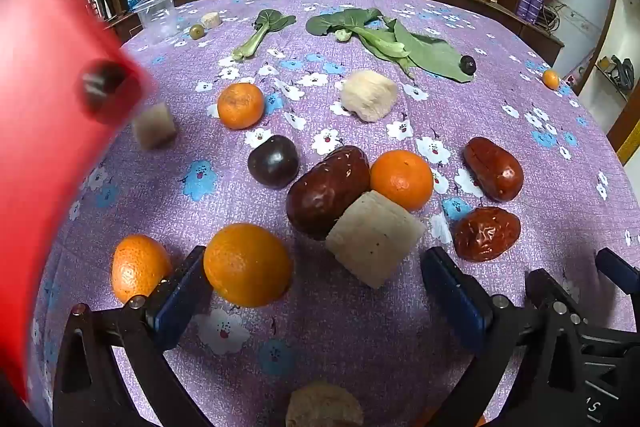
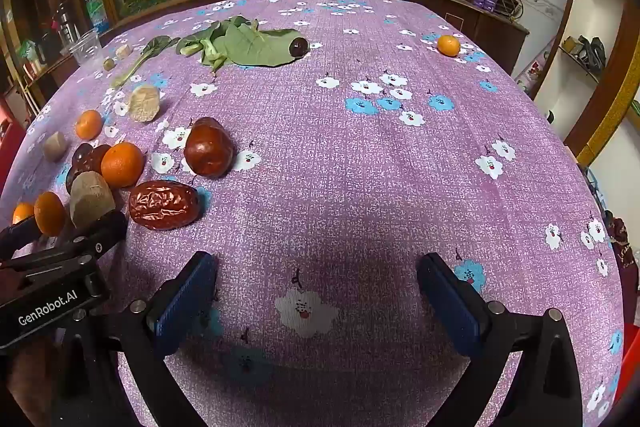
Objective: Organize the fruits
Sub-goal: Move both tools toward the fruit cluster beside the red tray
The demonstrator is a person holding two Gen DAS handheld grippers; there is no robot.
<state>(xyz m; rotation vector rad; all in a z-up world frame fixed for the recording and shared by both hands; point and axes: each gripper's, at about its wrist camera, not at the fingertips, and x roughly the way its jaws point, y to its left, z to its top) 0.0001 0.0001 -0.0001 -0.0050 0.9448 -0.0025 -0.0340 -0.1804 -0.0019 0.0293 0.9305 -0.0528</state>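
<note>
My left gripper (image 1: 316,291) is open over a cluster of fruit on the purple flowered cloth. An orange (image 1: 248,265) lies against its left finger, another orange (image 1: 138,267) just outside it. Ahead lie a large red date (image 1: 326,191), a beige cube (image 1: 374,237), a third orange (image 1: 402,179), a dark plum (image 1: 274,161) and two more dates (image 1: 494,169) (image 1: 486,234). My right gripper (image 2: 316,291) is open and empty over bare cloth. The wrinkled date (image 2: 164,205) and a smooth date (image 2: 208,147) lie to its left. A lone orange (image 2: 448,45) sits far right.
Leafy greens (image 1: 384,39) and a dark plum (image 1: 468,64) lie at the back, with a plastic cup (image 1: 158,13) at the back left. A white fuzzy lump (image 1: 368,95) and another orange (image 1: 240,105) sit mid-table. A blurred red object (image 1: 44,107) fills the left edge.
</note>
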